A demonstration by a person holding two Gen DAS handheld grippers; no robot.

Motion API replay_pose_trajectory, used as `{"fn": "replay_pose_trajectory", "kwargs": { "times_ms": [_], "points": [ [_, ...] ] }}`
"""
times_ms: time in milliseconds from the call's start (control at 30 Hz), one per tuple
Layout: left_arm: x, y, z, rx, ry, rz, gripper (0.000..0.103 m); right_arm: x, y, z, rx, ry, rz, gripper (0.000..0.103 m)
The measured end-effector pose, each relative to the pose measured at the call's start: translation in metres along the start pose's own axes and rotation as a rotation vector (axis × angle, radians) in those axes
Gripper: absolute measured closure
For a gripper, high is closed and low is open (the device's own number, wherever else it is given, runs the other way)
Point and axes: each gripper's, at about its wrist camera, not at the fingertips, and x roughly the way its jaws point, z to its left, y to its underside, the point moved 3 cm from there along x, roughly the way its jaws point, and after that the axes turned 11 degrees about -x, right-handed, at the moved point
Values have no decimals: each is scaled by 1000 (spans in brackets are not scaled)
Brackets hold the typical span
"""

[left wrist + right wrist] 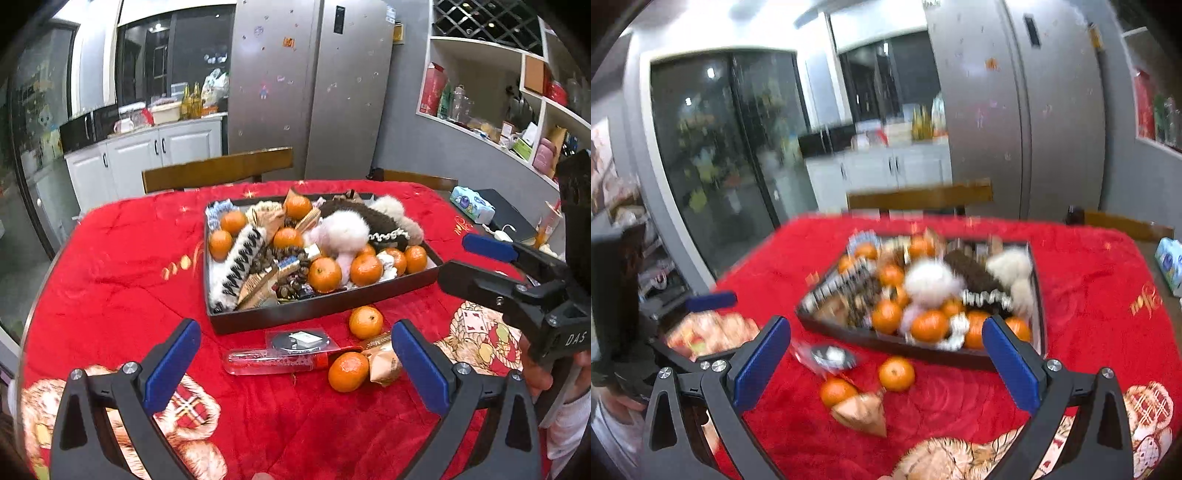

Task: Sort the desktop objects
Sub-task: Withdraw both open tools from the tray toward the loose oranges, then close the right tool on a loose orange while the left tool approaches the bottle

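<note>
table (122, 266) under a red plush cloth with bear prints fills both views; wooden chair backs behind it, steel fridge (314, 85) and white cabinets further back.

black rectangular tray (314, 308) sits mid-table, piled full: tangerines, a white fluffy toy (345, 230), a brown fuzzy piece (373, 218), a black-and-white striped fuzzy strip (240, 264), dark beads, wrapped snacks. right wrist view blurred, tray contents only roughly readable there.

loose items on the cloth just in front of the tray: clear bottle with red end (275, 360) lying on its side, flat clear packet with a dark disc (299, 339) touching it, one tangerine (365, 322) near the tray wall, a second tangerine (348, 371) touching a gold-wrapped snack (382, 360).

left gripper (295, 369): blue pads spread wide, nothing between them, held above the loose items.

right gripper (886, 369): pads likewise apart, empty, over the near tray corner and loose tangerines; seen from the left wrist view at right, held by a hand (543, 373).
</note>
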Motion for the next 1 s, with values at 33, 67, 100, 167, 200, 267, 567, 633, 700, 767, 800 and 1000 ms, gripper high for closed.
{"fn": "replay_pose_trajectory", "kwargs": {
  "times_ms": [33, 67, 100, 167, 200, 267, 567, 633, 700, 767, 800, 1000],
  "points": [
    [8, 2, 1, -2, -1, 20, 0, 6, 3, -2, 8, -2, 8, 0],
    [16, 5, 2, -4, -4, 39, 0, 11, 6, -4, 21, -8, 18, 0],
    [22, 8, 4, -4, -5, 51, 0, 17, 9, -6, 31, -21, 35, 0],
    [36, 13, 7, -4, -13, 79, 0, 28, 14, -11, 54, -43, 63, 0],
    [40, 15, 7, -3, -17, 88, 0, 32, 17, -13, 64, -47, 73, 0],
    [49, 18, 10, -9, -30, 98, 0, 40, 23, -17, 76, -50, 94, 0],
    [68, 19, 22, -23, -93, 109, 0, 79, 49, -23, 128, -112, 219, 2],
    [69, 21, 20, -2, -105, 107, 0, 90, 57, -21, 134, -127, 280, 16],
    [71, 23, 18, 5, -96, 117, 0, 99, 64, -19, 130, -134, 320, 18],
    [73, 24, 17, 10, -95, 121, 0, 102, 67, -18, 118, -114, 306, 18],
    [75, 25, 17, 10, -97, 123, 0, 102, 67, -17, 107, -109, 304, 18],
    [84, 29, 22, -35, -53, 151, 0, 100, 69, -17, 105, -114, 286, 68]
  ]
}}
